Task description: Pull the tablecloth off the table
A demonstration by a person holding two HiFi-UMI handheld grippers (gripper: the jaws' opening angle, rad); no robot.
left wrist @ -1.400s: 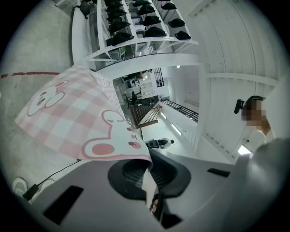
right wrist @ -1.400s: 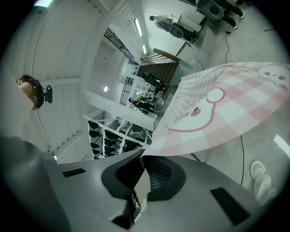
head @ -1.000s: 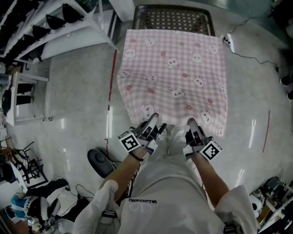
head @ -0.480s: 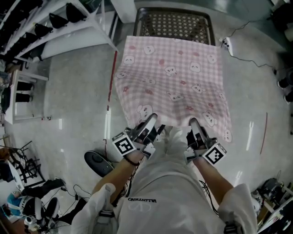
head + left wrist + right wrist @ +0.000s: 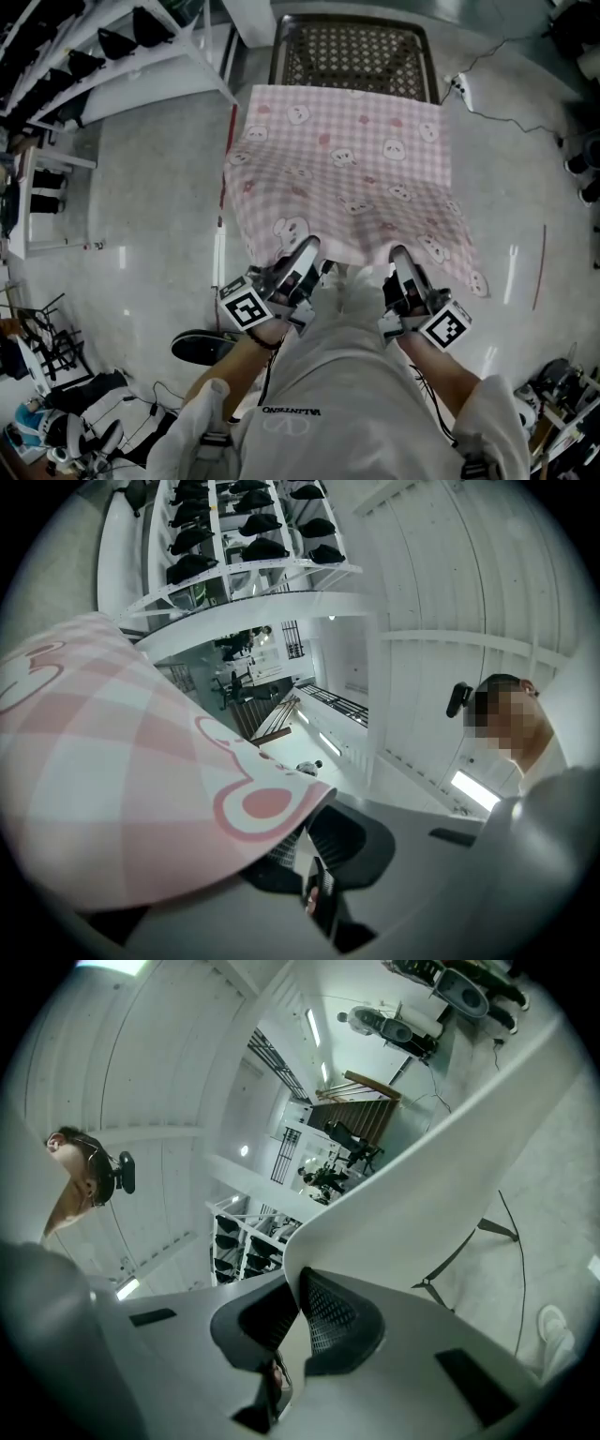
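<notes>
The pink checked tablecloth [image 5: 352, 169] with bear prints hangs stretched between the grippers and the dark perforated metal table [image 5: 354, 45] at the top of the head view. My left gripper [image 5: 302, 259] is shut on the cloth's near left edge, my right gripper [image 5: 401, 262] on its near right edge. In the left gripper view the tablecloth [image 5: 122, 789] fans out from the left gripper [image 5: 302, 832], printed side showing. In the right gripper view the tablecloth [image 5: 441, 1194] shows its pale underside rising from the right gripper [image 5: 296, 1290]. The cloth's far edge still lies on the table.
White shelving [image 5: 112, 56] with black items stands at the upper left. A cable and plug [image 5: 464, 82] lie on the floor to the right of the table. A black shoe-like object [image 5: 202, 347] sits on the floor beside my left arm. Equipment clutters the lower left corner [image 5: 56, 412].
Both grippers moved back toward the person with the cloth in them. More of the table top is uncovered, and the cloth now sags lower and fills more of both gripper views.
</notes>
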